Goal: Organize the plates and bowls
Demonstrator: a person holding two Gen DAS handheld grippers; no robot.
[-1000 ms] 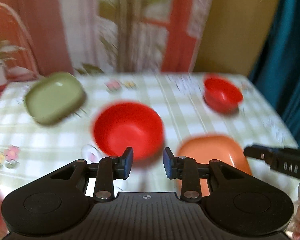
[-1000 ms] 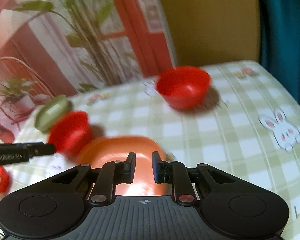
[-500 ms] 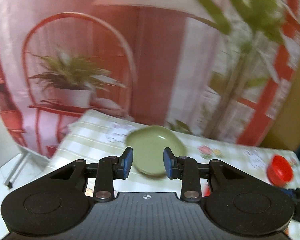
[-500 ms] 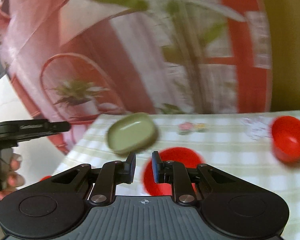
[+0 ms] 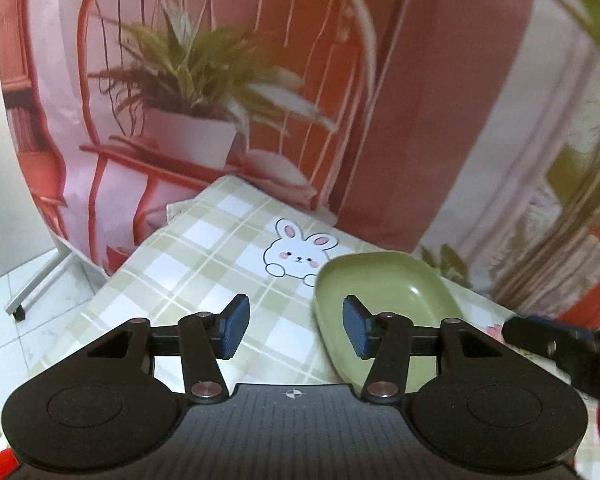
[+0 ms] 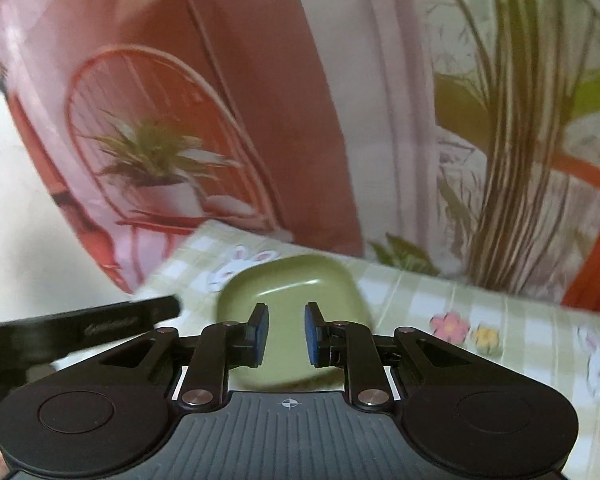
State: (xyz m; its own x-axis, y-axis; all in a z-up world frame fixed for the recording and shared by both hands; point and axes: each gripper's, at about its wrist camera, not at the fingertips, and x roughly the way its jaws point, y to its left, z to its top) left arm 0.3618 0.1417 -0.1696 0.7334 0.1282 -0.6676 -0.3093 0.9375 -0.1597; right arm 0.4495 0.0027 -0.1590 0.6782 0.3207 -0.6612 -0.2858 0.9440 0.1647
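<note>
Claws apart, empty, over plate.

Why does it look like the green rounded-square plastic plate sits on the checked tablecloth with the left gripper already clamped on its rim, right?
Not clamped. The left wrist view shows the left gripper open, jaws just widening, nothing between them. The green rounded-square plastic plate does sit on the checked tablecloth.

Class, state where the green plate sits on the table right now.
The green plate lies near the table's far corner, just right of the bunny print, in front of the printed backdrop.
</note>
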